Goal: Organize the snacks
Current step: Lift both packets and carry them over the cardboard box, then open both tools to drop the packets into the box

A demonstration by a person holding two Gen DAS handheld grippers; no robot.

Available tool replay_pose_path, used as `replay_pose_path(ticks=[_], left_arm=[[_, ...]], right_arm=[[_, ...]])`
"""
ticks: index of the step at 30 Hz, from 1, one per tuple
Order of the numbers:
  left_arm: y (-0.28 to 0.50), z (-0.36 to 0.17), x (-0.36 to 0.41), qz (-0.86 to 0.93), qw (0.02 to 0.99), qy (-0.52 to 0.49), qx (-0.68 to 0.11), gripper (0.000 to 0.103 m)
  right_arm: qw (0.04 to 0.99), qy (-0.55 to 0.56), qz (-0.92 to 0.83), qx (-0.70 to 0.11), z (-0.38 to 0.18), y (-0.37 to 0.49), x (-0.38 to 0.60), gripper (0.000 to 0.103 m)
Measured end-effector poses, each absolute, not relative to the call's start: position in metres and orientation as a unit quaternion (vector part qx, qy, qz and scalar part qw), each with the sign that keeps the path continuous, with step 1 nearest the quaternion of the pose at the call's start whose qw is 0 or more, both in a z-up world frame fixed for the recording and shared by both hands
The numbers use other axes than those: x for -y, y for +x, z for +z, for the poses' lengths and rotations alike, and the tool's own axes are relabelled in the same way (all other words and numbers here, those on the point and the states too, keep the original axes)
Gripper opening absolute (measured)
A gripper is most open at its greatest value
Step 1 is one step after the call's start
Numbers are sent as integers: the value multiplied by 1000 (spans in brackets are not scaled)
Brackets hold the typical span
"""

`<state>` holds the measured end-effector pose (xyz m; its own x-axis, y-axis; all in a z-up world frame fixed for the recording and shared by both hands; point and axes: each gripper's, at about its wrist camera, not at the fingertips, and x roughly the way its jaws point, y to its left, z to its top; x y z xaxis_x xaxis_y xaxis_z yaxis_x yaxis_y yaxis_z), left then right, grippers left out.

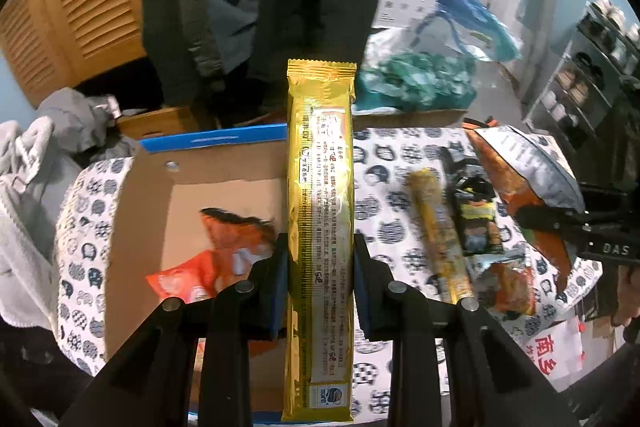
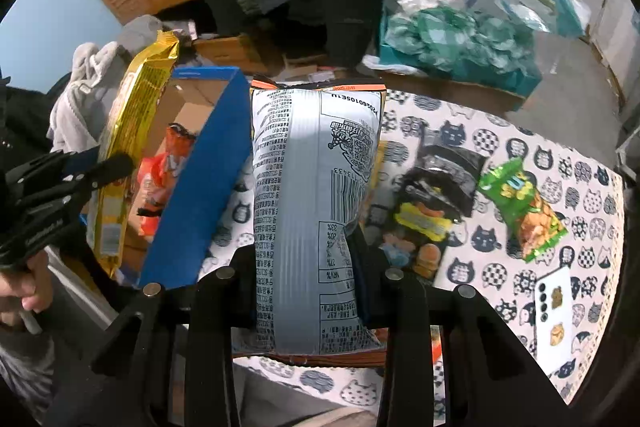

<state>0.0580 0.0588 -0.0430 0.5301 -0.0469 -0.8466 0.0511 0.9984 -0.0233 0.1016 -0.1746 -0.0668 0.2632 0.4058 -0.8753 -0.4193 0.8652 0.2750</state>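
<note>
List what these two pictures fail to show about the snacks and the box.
- Cardboard box floor, left wrist view: hidden partly by the gold packet in the left claw.
- Silver chip bag front, right wrist view: only its printed back faces the camera in the right claw.
- Yellow stick snack, left wrist view: label blurred.
- Black packet, right wrist view: print too small.

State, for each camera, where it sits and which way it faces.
Left wrist: on the left hand-held gripper, facing forward over the gold snack pack it clamps, toward the cardboard box.
Right wrist: on the right hand-held gripper, facing over its silver-backed chip bag; the left hand shows.
Shared: box, gold pack, chip bag, cat-print tablecloth.
</note>
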Motion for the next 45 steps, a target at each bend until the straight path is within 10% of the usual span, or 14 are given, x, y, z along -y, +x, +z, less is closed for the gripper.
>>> replay_pose_path(ticks=[31,39,45], left_arm=[[73,-149,-177,65,797,-95,-593,29],[55,-106,-187,79,824,-87,-554,59],[45,-82,-209,107,840,-88,-524,61]], right_arm=[[752,-57,337,-563,-78,90,27,33],[744,-51,351,-566,-84,99,-13,33],[741,-58,348,-572,-98,114,-52,33]])
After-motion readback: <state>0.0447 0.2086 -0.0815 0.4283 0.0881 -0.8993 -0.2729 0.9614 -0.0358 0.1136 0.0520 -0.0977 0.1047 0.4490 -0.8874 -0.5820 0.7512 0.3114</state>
